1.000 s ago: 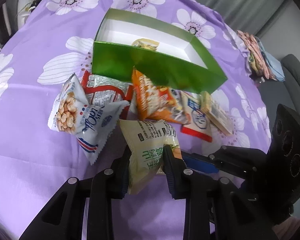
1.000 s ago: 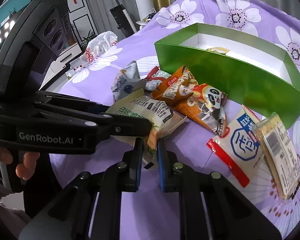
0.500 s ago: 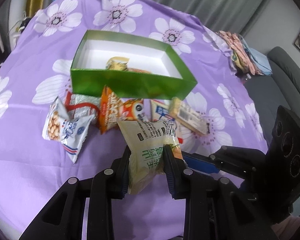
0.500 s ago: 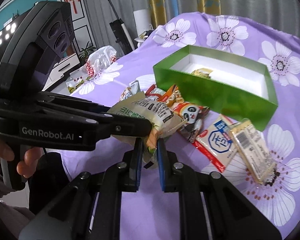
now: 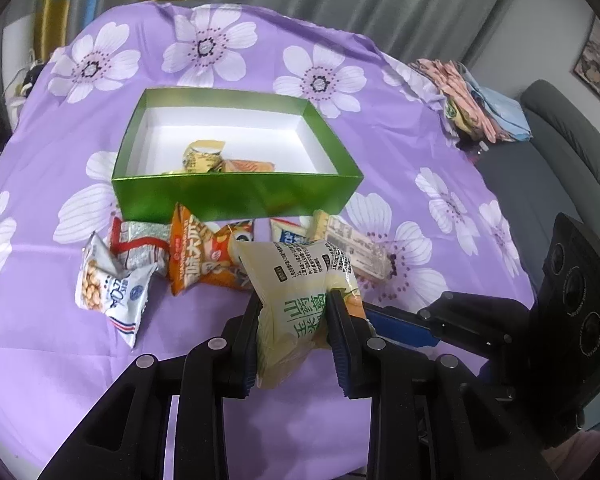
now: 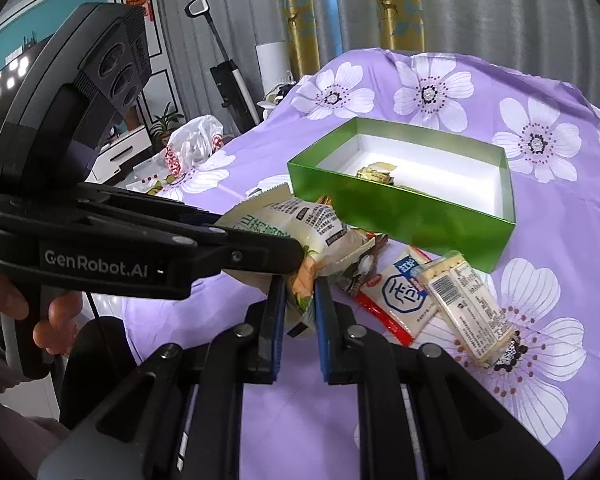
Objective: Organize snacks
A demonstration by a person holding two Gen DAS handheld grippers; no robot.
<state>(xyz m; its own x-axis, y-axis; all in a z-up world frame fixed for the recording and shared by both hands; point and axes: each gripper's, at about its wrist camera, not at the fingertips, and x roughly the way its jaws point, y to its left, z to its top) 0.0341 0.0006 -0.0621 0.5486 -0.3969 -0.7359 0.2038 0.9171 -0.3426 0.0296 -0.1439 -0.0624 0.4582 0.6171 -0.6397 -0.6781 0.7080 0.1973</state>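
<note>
1. Two grippers hold one pale snack packet in the air, just before the green box; the left gripper jaws press its sides.
2. The right gripper jaws pinch its corner, probably to steady it.
3. Other snacks wait on the table.

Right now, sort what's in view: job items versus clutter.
Job: pale yellow snack bag held by left gripper and right gripper; green box; orange packet; peanut packet.
Clutter: folded cloths; plastic bag; vacuum.
</note>
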